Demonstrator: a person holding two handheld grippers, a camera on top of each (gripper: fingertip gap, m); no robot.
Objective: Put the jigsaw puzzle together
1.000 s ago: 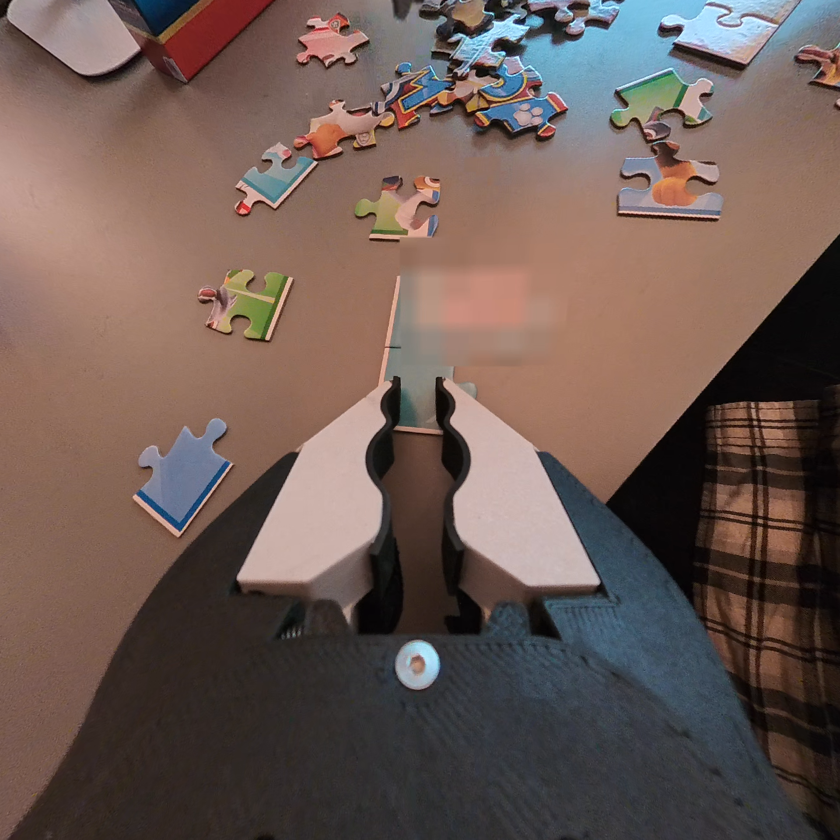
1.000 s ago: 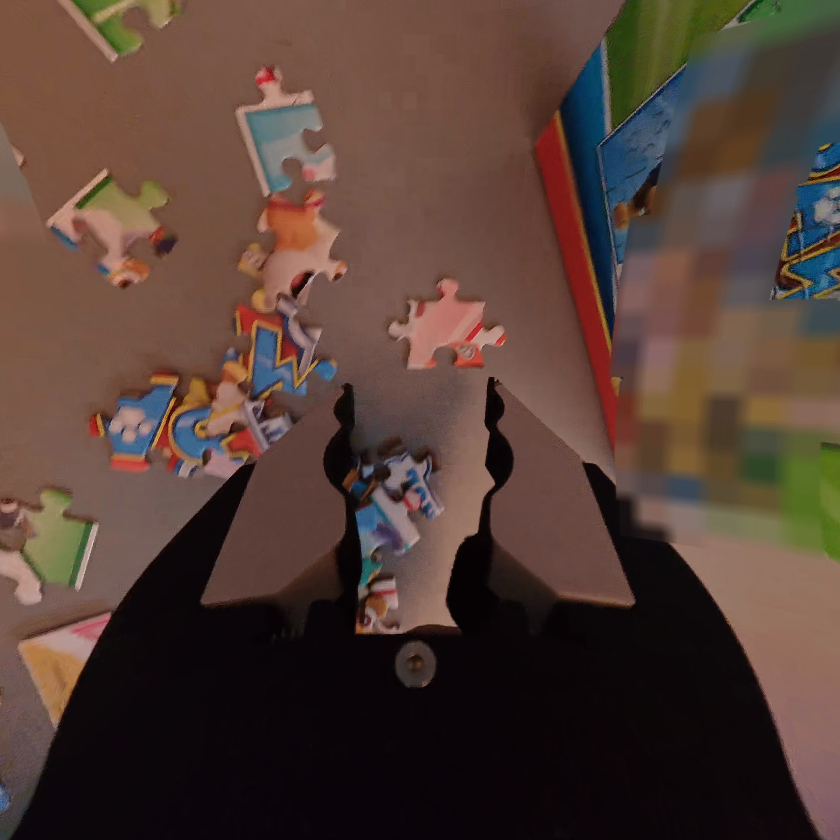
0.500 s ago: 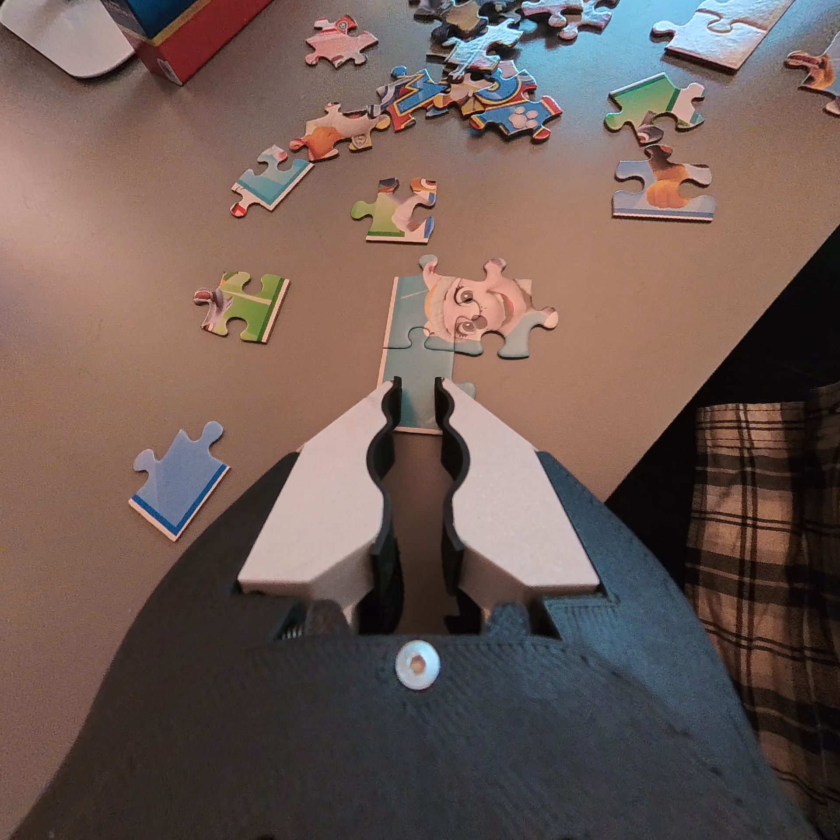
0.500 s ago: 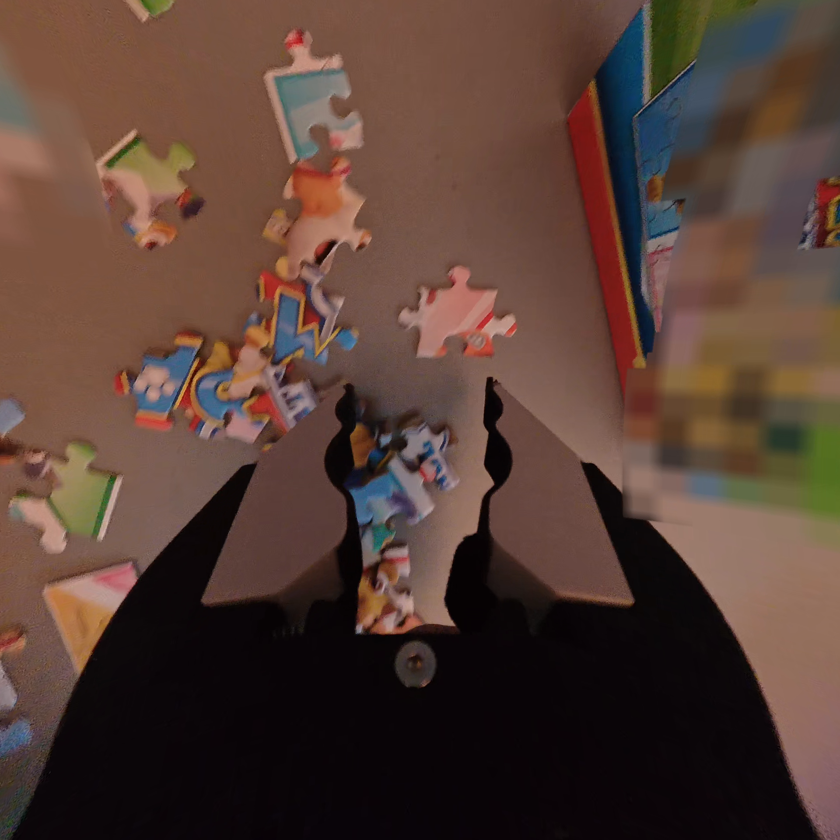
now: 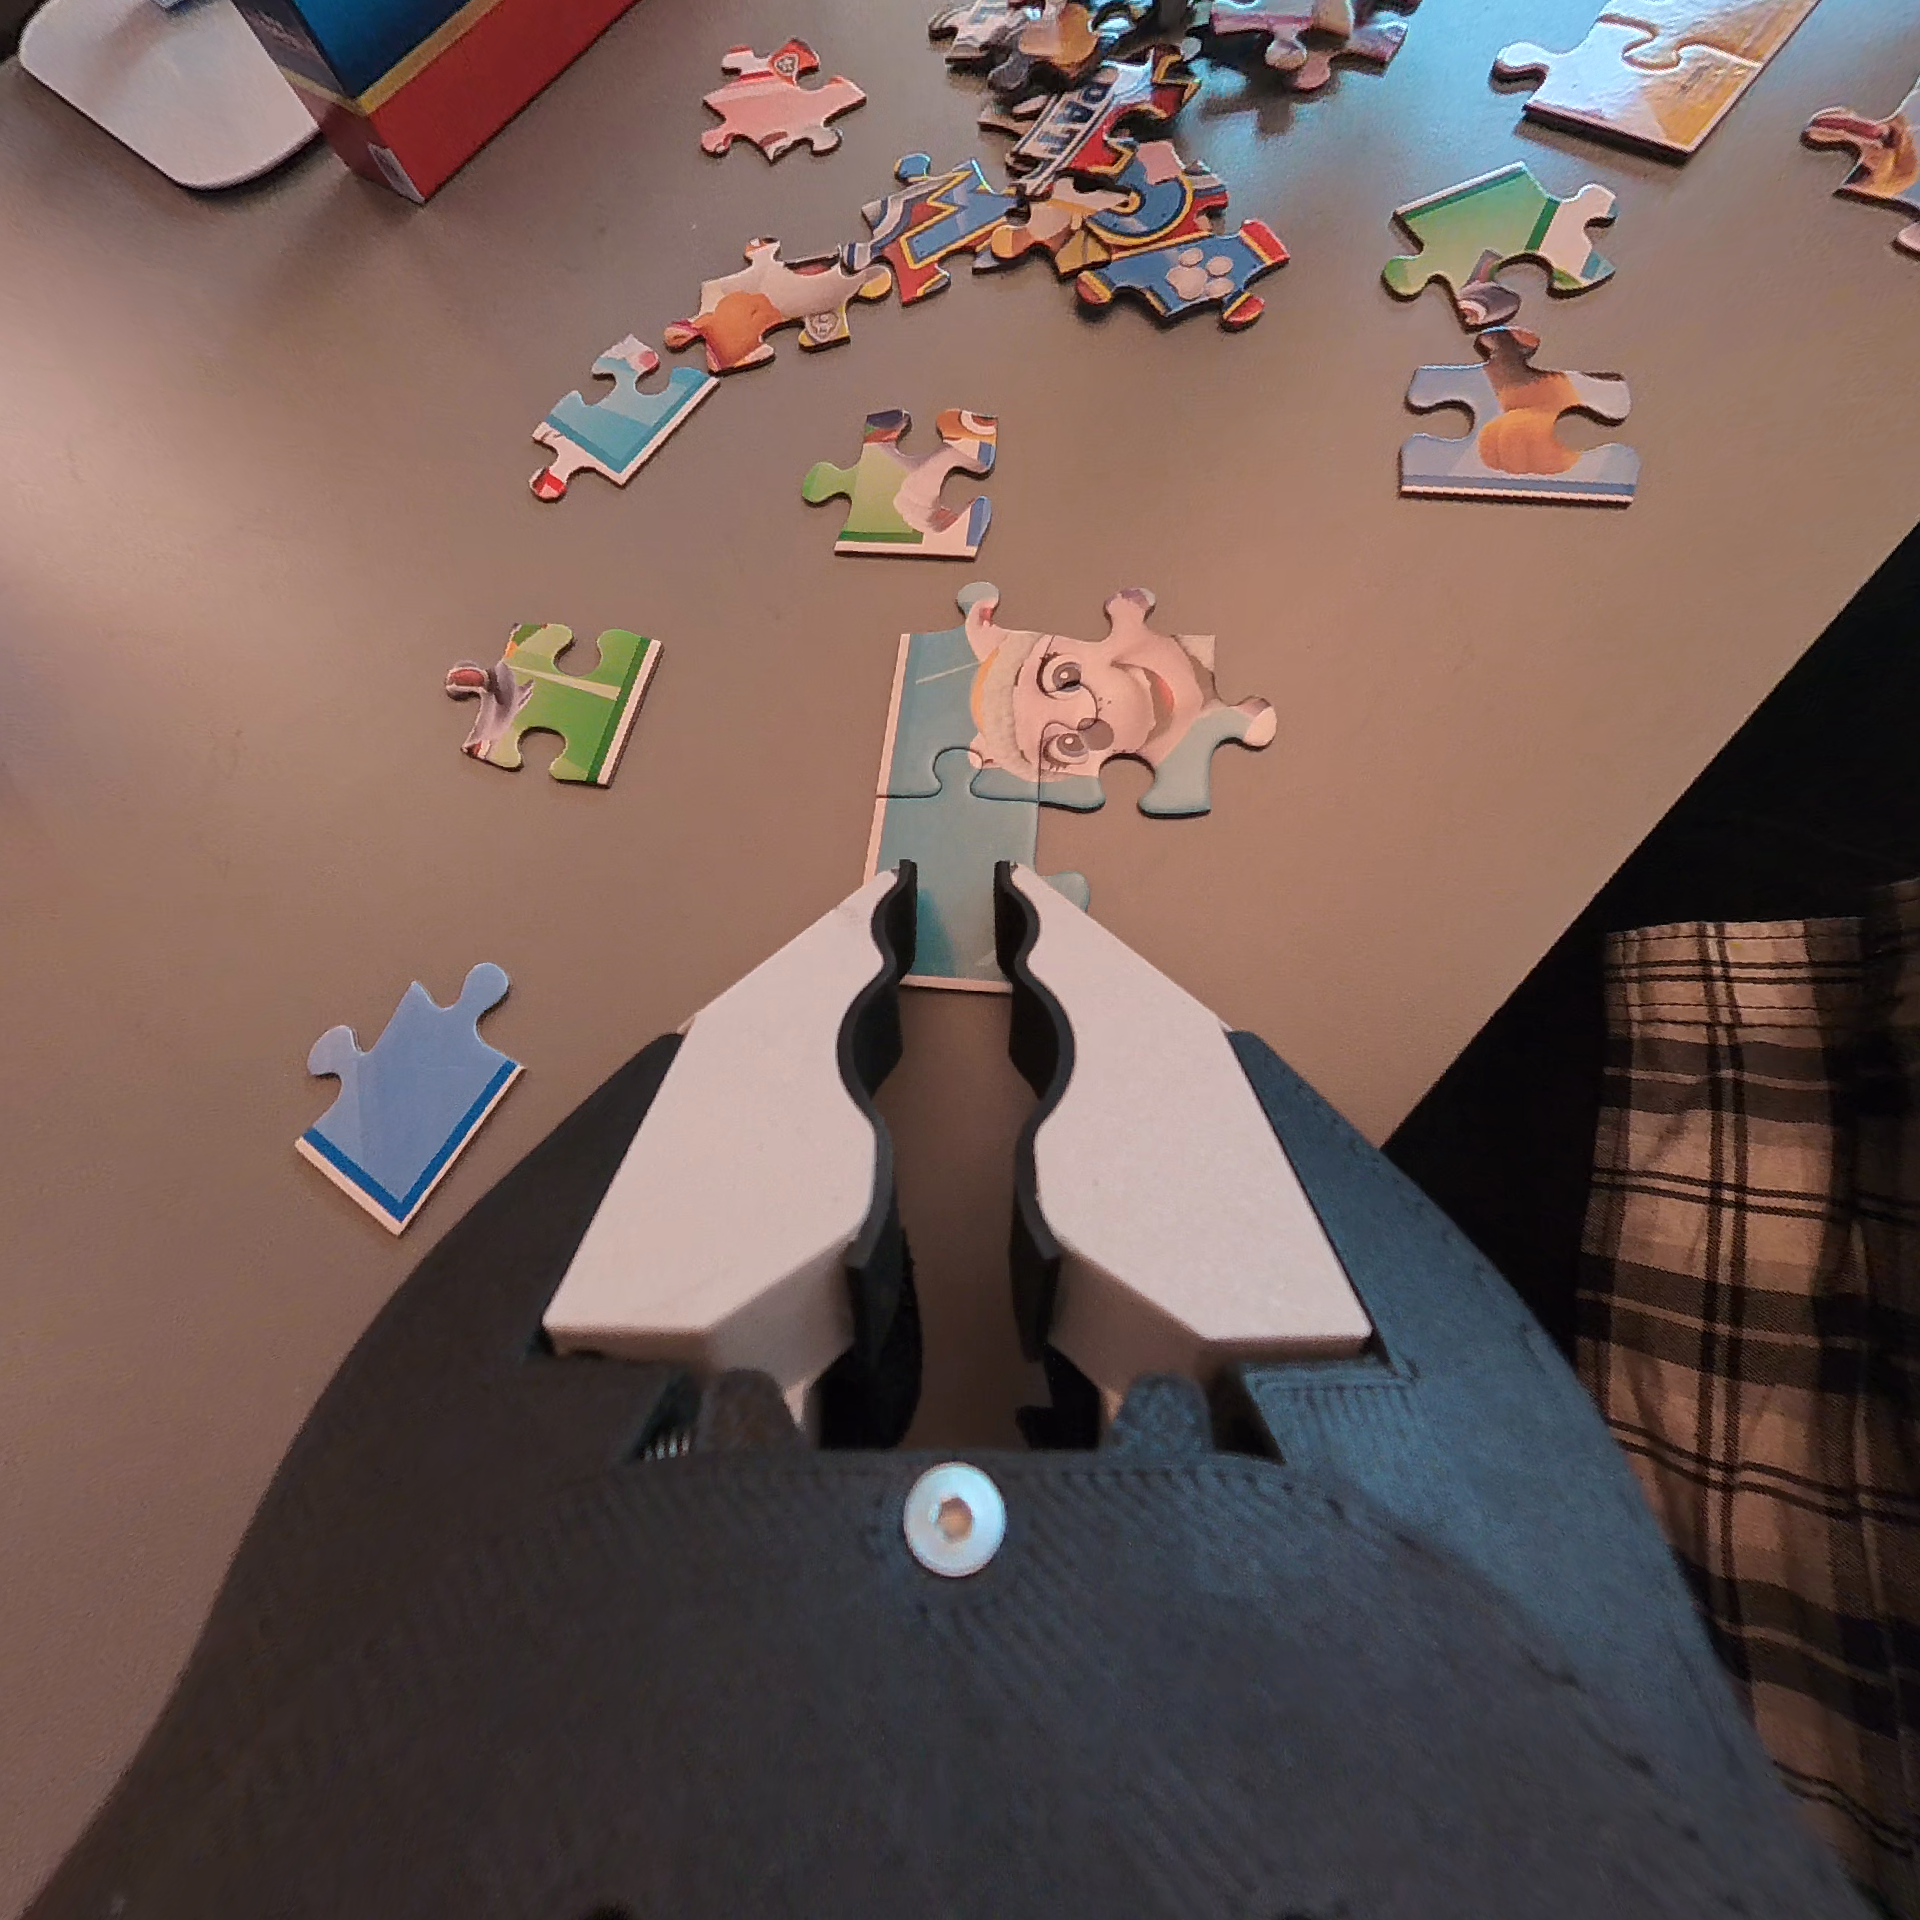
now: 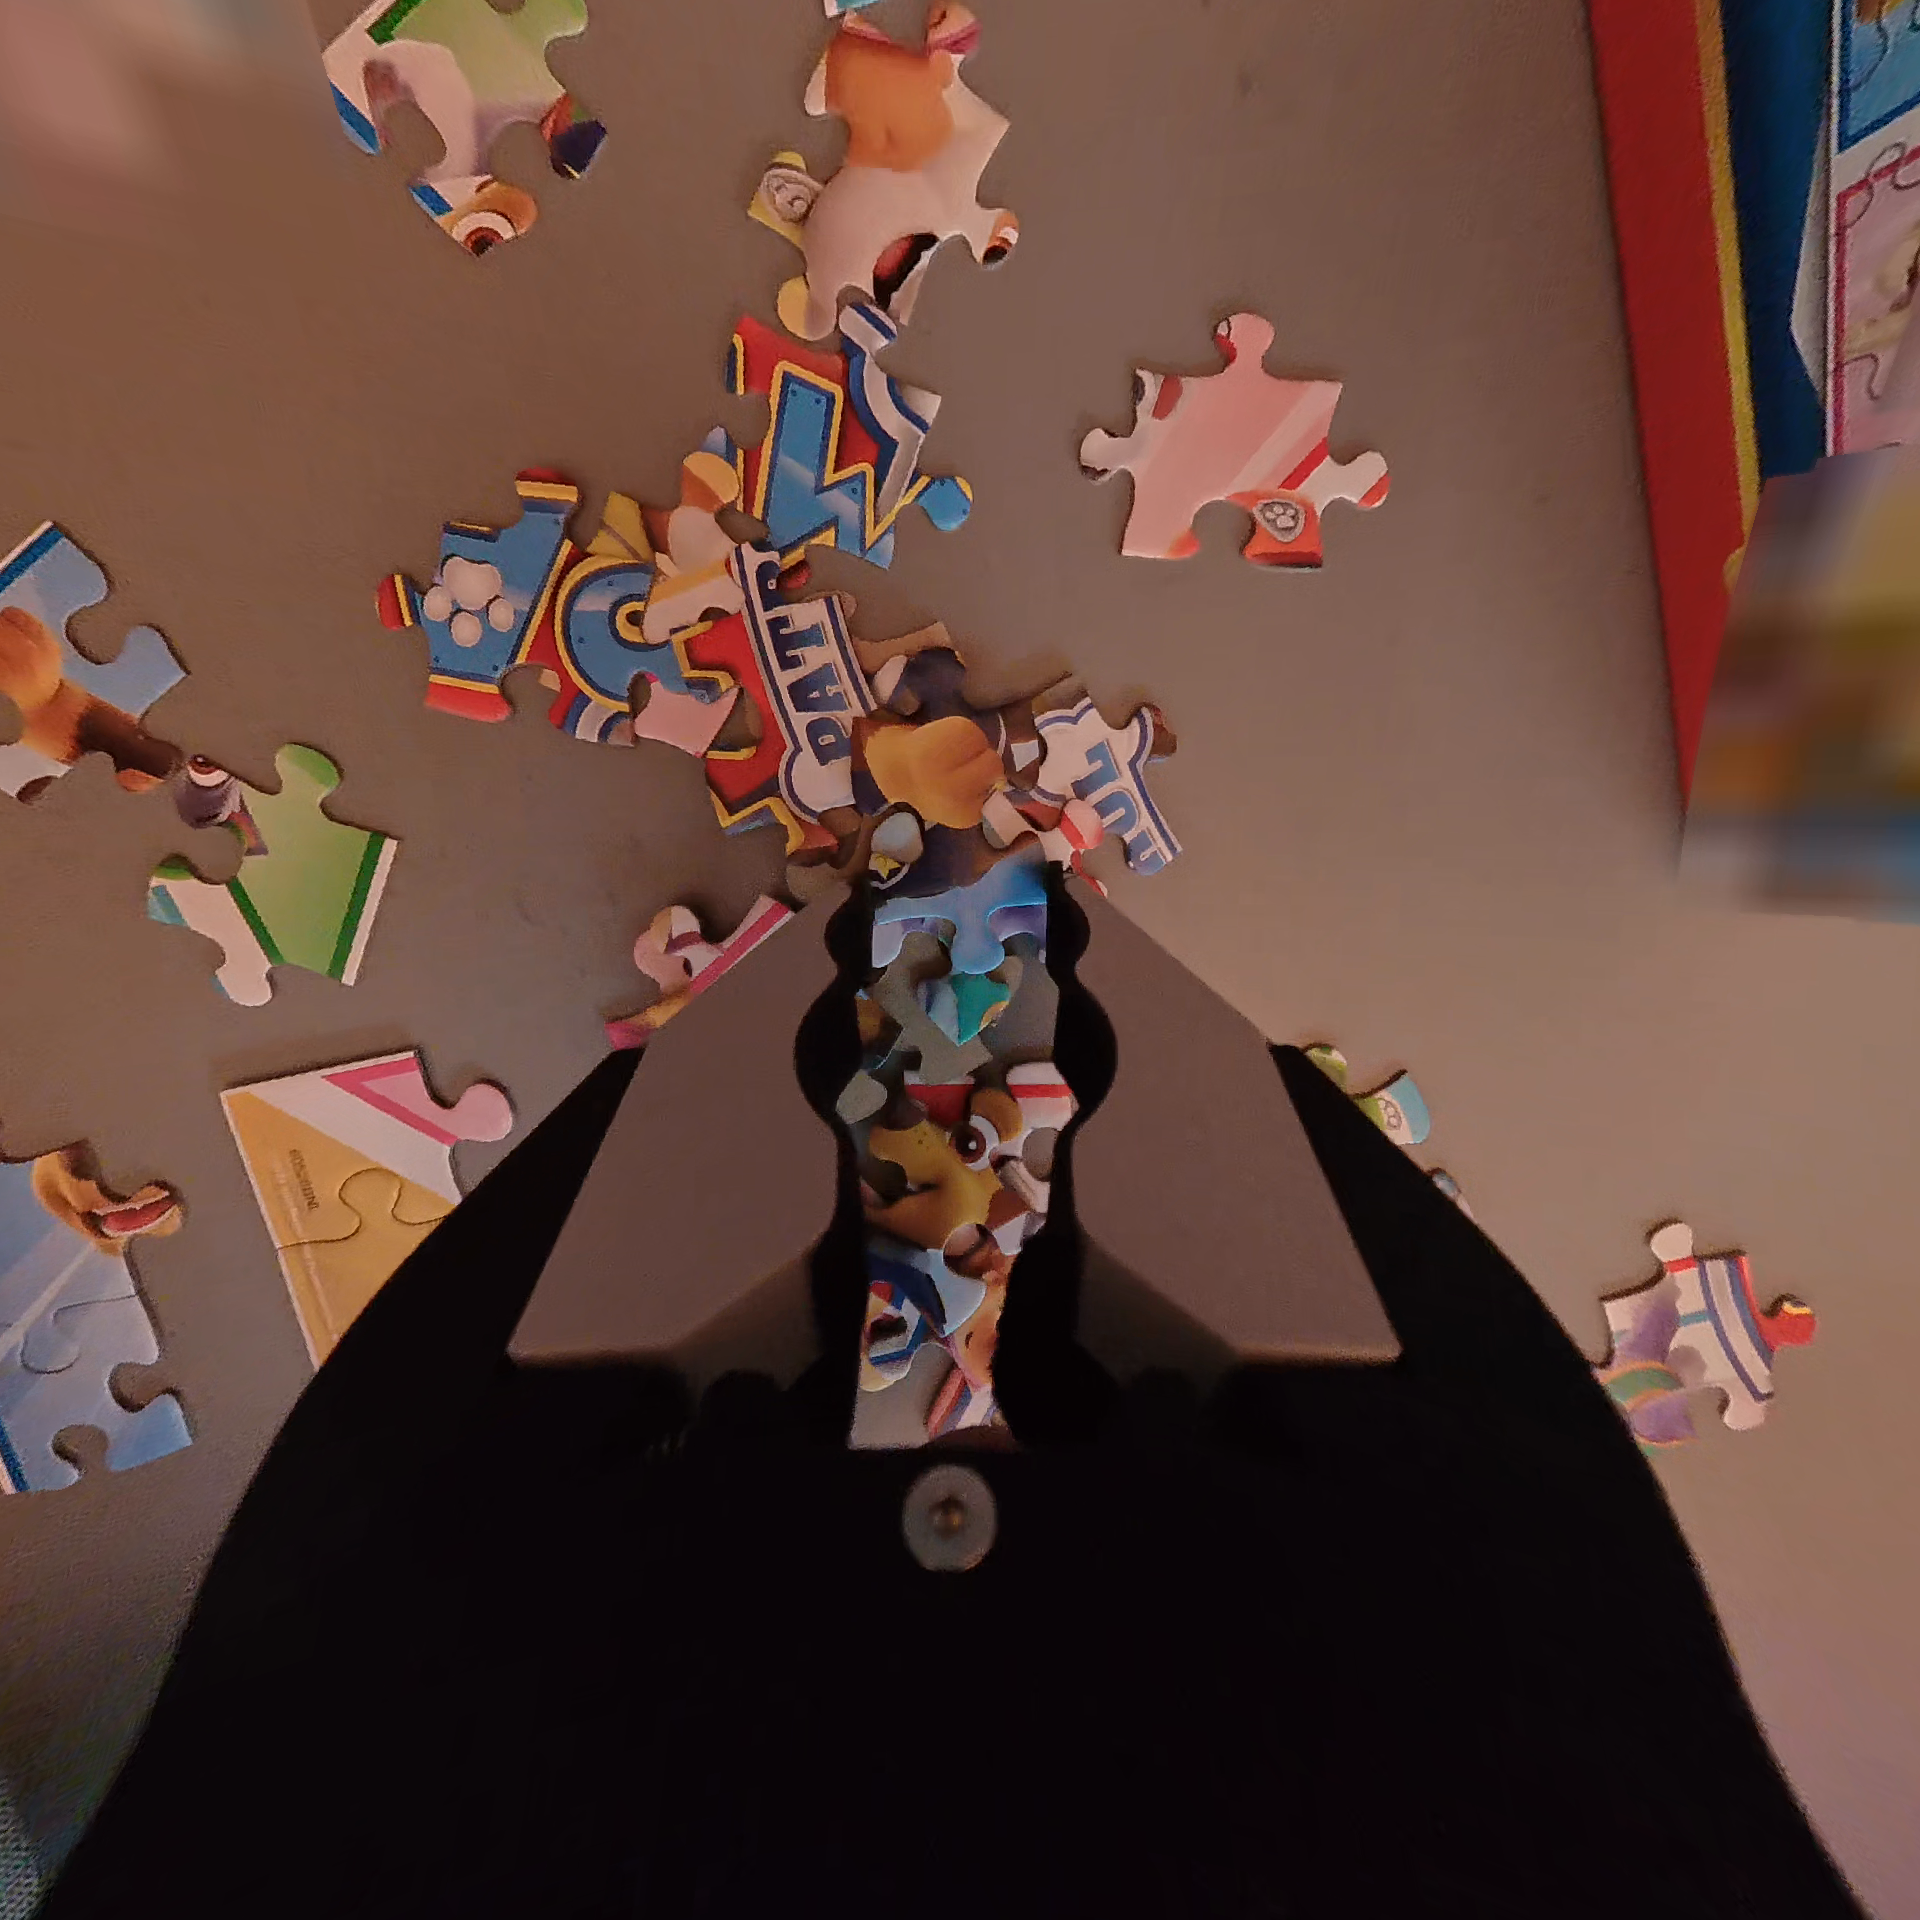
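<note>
In the left wrist view, three joined teal pieces showing a cartoon pup's face [image 5: 1081, 717] lie near the table's right edge. My left gripper [image 5: 954, 883] hovers over their near end with a narrow gap between the jaws and nothing in it. In the right wrist view, my right gripper [image 6: 954, 894] is down on the pile of loose pieces [image 6: 790, 675]. Its jaws are closed in on the sides of a blue piece [image 6: 966, 920] on top of the pile. The pile also shows in the left wrist view [image 5: 1101, 197], at the far side of the table.
Loose pieces lie scattered: a blue edge piece [image 5: 410, 1091], a green one [image 5: 561, 707], a pink one [image 6: 1236, 457]. Joined yellow pieces [image 6: 343, 1174] lie at the left. The red and blue puzzle box [image 5: 457, 94] stands far left. Plaid cloth [image 5: 1766, 1247] lies past the table edge. Spacing between my two grippers at the tips: around 25 cm.
My right gripper has moved over the pile and come down on it, and its jaws have narrowed around the blue piece. The left gripper has hardly moved.
</note>
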